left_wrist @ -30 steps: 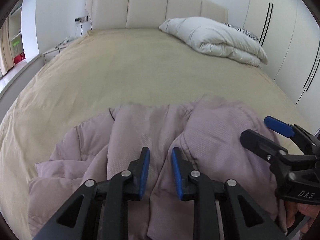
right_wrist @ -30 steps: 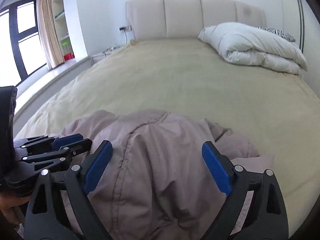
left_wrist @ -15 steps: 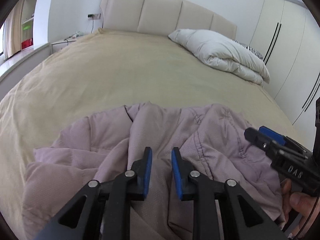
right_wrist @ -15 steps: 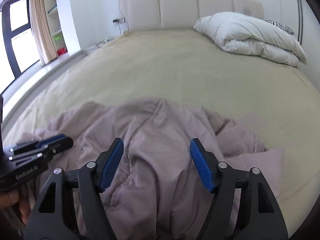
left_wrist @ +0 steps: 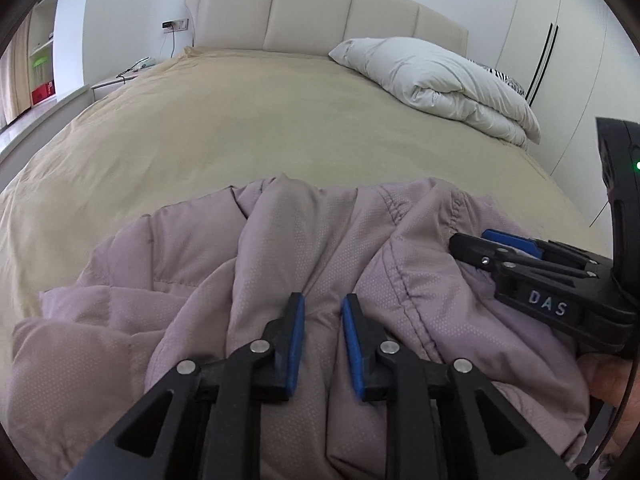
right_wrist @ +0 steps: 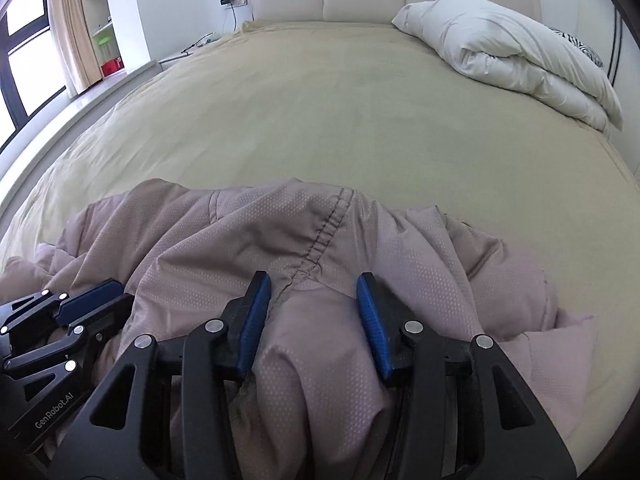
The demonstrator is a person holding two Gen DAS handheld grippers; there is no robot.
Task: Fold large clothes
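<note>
A mauve padded jacket [left_wrist: 304,248] lies crumpled at the near edge of the bed, also in the right wrist view [right_wrist: 280,236]. My left gripper [left_wrist: 323,316] has its jaws close together, pinching a fold of the jacket. My right gripper [right_wrist: 314,300] has its jaws around a thick bunch of the jacket by a gathered seam, pads touching the cloth. Each gripper shows in the other's view: the right one [left_wrist: 532,264] at the jacket's right side, the left one [right_wrist: 76,308] at its left side.
The bed has a tan cover [left_wrist: 260,120] and a beige headboard [left_wrist: 320,12]. A folded white duvet [left_wrist: 436,80] lies at the far right. A wardrobe [left_wrist: 560,60] stands on the right, and a bedside table and window ledge [right_wrist: 120,76] stand on the left.
My right gripper's jaws have narrowed from wide open onto a bunch of the jacket. Both grippers have moved lower and closer to the jacket. My left gripper's jaws stay close together.
</note>
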